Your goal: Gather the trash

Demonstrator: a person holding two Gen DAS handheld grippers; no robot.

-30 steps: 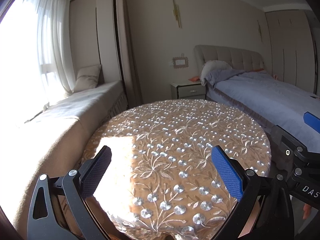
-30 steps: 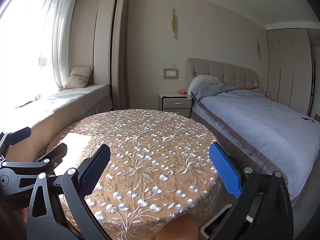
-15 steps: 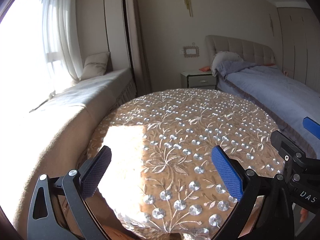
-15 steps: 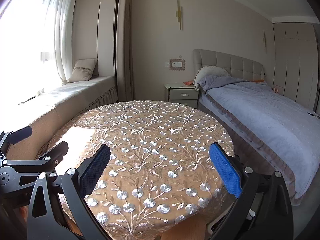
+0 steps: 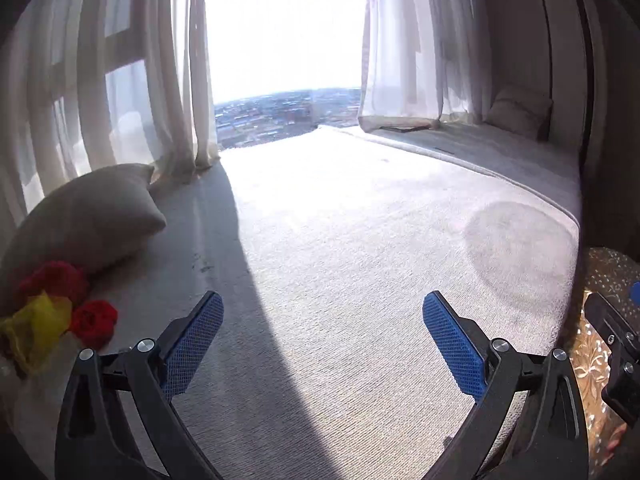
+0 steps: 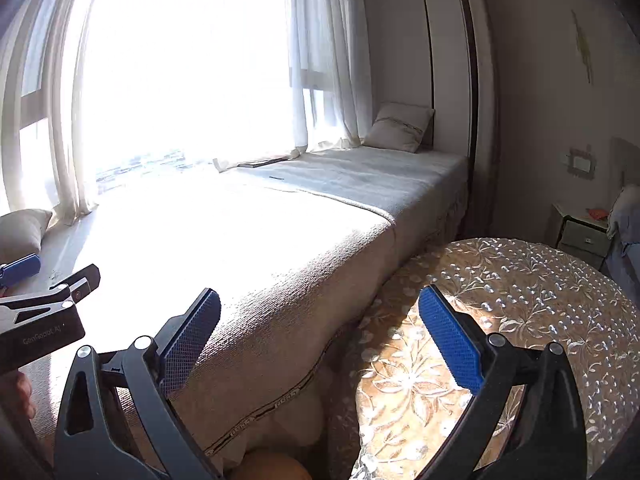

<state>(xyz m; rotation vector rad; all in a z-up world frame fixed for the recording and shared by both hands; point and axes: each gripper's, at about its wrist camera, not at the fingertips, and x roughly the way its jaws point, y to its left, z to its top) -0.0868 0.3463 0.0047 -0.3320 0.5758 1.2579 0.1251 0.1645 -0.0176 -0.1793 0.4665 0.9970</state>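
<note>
Crumpled red wads [image 5: 94, 320] and a yellow crumpled piece [image 5: 36, 326] lie on the grey window-seat cushion [image 5: 360, 260] at the far left of the left wrist view, beside a beige pillow [image 5: 84, 216]. My left gripper [image 5: 322, 324] is open and empty, above the cushion, right of the trash. My right gripper [image 6: 320, 322] is open and empty, over the cushion's edge [image 6: 304, 280] and the round embroidered table [image 6: 520, 300]. The left gripper's body shows at the left edge of the right wrist view [image 6: 44, 316].
Sheer curtains [image 5: 172, 64] hang at the bright window. A second pillow [image 6: 402, 126] sits at the seat's far end. A flat dark object [image 6: 262, 163] lies by the curtain. A nightstand [image 6: 586, 232] stands at the right.
Both grippers have swung left, from facing the round table and bed to facing the window seat. The red and yellow trash came into the left wrist view. Jaws stay open.
</note>
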